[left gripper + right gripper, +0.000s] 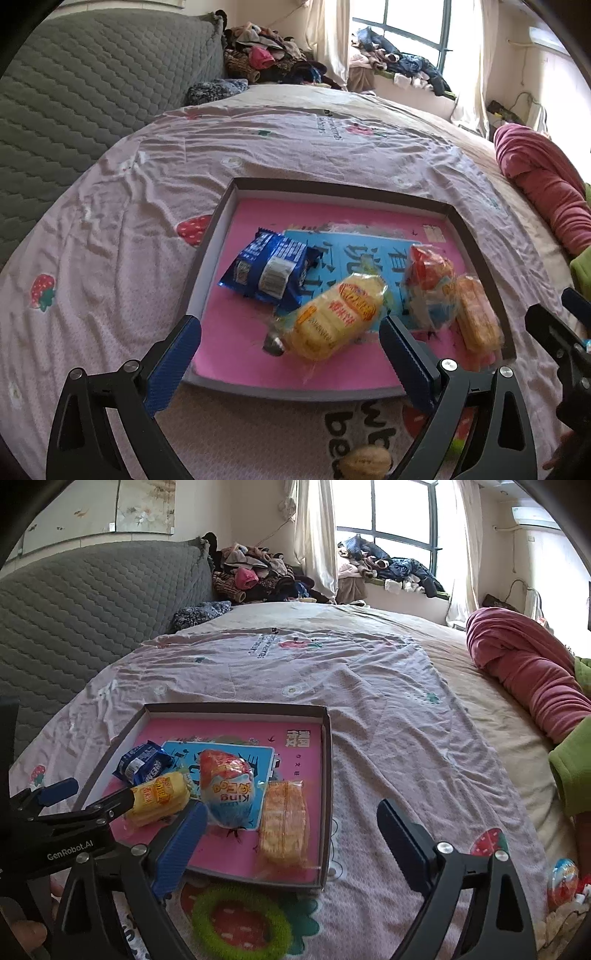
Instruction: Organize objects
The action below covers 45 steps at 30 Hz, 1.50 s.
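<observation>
Four snacks already lie in the shallow box (327, 731) with the pink floor, at lower centre of both views: a blue biscuit packet (271, 269) toward its left, a yellow cracker pack (334, 317) nearest the camera, an egg-shaped toy packet (227, 786) in the middle, and an orange wafer pack (282, 821) along the right wall; so much of the sorting looks done; the left gripper (290, 363) hangs over the box's near edge, jaws wide apart and empty, the yellow pack ahead of them but untouched; the right gripper (291, 840) is likewise spread and holds nothing; still out on the bedspread (369, 686) are a green ring (240, 921) at bottom centre, a second egg packet (563, 880) at lower right, and a walnut-like thing (365, 461) at bottom centre of the left view.
</observation>
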Each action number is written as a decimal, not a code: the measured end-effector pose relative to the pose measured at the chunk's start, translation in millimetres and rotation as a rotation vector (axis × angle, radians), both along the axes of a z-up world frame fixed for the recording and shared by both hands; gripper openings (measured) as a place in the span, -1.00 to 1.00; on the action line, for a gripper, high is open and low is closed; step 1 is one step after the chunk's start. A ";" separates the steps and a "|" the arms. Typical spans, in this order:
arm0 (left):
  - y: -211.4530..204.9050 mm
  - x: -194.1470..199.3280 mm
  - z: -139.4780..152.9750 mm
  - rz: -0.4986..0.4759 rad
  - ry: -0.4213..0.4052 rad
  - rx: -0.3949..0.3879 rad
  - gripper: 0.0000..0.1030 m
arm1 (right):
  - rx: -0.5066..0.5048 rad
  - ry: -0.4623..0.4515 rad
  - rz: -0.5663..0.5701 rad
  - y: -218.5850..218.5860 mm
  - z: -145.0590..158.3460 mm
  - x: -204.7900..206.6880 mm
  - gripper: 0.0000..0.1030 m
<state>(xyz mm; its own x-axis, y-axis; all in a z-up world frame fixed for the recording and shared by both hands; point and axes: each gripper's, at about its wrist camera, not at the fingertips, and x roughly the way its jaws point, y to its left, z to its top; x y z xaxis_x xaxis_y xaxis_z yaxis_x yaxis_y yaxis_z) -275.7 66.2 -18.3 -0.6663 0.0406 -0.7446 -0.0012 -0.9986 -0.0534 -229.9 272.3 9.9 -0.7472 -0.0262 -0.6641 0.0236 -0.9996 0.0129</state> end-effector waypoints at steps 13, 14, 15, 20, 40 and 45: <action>-14.3 30.9 10.4 0.007 -0.062 -0.014 0.91 | -0.006 0.000 -0.052 1.6 22.8 36.9 0.99; -13.6 32.8 12.5 0.006 -0.062 -0.018 0.91 | -0.009 -0.002 -0.055 2.2 24.5 39.3 0.99; -13.4 35.6 15.2 0.005 -0.066 -0.023 0.91 | -0.013 -0.001 -0.061 3.5 27.6 42.6 0.99; -12.7 50.2 27.9 -0.011 -0.065 -0.015 1.00 | -0.024 -0.003 -0.060 4.0 42.4 57.5 0.99; -19.4 120.6 94.1 -0.030 -0.004 -0.055 1.00 | -0.031 0.029 0.000 -23.1 103.3 123.2 0.99; -23.5 141.7 111.5 -0.021 0.025 -0.061 1.00 | -0.023 0.041 0.011 -29.4 117.4 141.2 0.99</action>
<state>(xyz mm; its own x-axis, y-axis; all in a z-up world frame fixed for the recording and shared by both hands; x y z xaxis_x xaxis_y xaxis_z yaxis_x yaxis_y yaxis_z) -134.0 42.7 93.2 -0.6839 0.0102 -0.7295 -0.0230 -0.9997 0.0076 -88.7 242.9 127.3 -0.7733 -0.0491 -0.6321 0.0353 -0.9988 0.0344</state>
